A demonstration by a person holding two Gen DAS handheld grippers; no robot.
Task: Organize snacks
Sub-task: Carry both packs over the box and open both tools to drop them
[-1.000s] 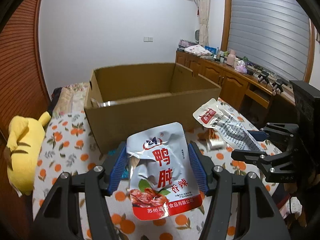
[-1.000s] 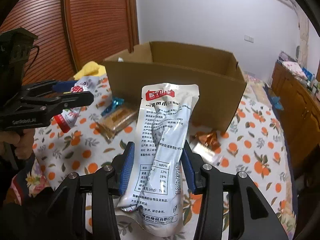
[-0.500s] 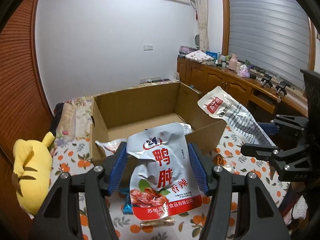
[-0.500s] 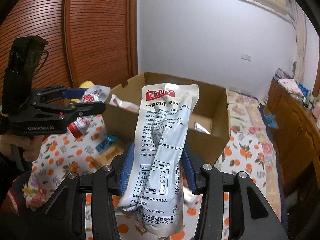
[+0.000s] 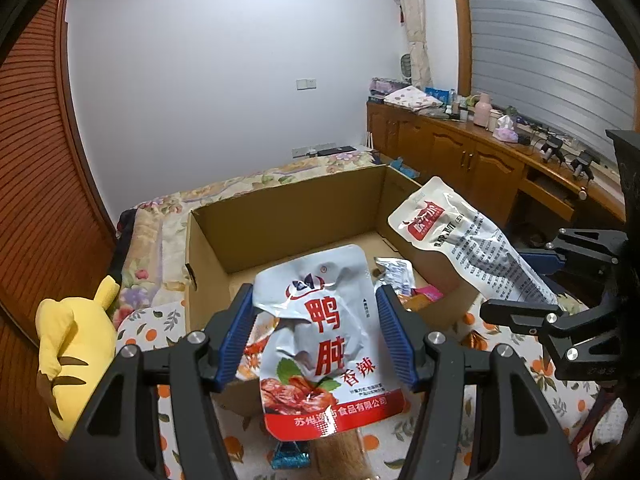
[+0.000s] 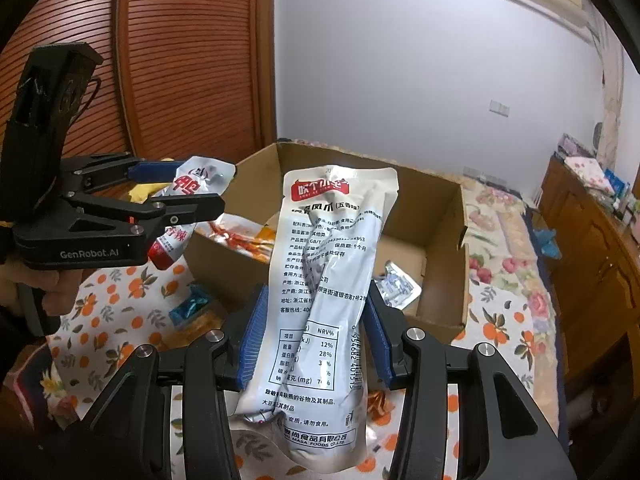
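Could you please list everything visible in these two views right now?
Cardboard box: one, brown, open, on the cloth.
Snacks in box: several, mixed colours.
Red-and-silver pouch: one, in left tool.
White pouch: one, long, in right tool.
Loose snacks: a few, blue and tan, beside box.
Cloth: one, white with oranges.
Plush toy: one, yellow, left of box.
Cabinet: one, wooden, cluttered top.
Left tool: shut on red-and-silver pouch.
Right tool: shut on white pouch.

Two held pouches [image 5: 326, 340] [image 6: 320, 300] above possibly half-filled box [image 5: 288, 220].
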